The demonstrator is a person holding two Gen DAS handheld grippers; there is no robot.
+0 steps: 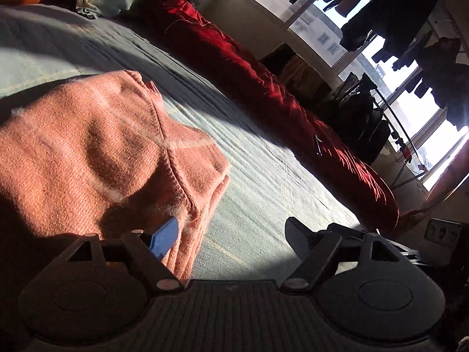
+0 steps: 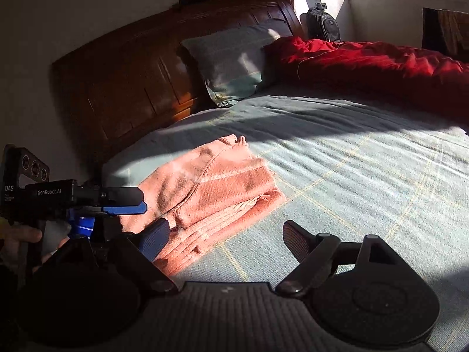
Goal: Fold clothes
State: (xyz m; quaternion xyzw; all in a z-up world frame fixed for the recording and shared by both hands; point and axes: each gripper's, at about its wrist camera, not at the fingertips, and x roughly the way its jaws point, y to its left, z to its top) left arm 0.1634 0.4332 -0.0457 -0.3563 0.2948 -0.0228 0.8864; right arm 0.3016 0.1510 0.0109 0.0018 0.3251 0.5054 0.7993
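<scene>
A folded salmon-pink knit sweater (image 1: 96,152) lies on the grey-green bedspread (image 1: 263,176); it also shows in the right wrist view (image 2: 217,184). My left gripper (image 1: 231,234) is open, its left blue pad resting against the sweater's near edge, its right finger over bare bedspread. In the right wrist view the left gripper (image 2: 126,201) sits at the sweater's left edge. My right gripper (image 2: 225,234) is open and empty, its left pad at the sweater's near corner, its right finger above the bedspread (image 2: 351,176).
A red duvet (image 2: 366,64) lies bunched along the far side of the bed. A grey pillow (image 2: 231,61) leans on the wooden headboard (image 2: 132,73). A backpack (image 2: 322,25) stands by the window. Dark clothes hang on a rack (image 1: 390,23) by the windows.
</scene>
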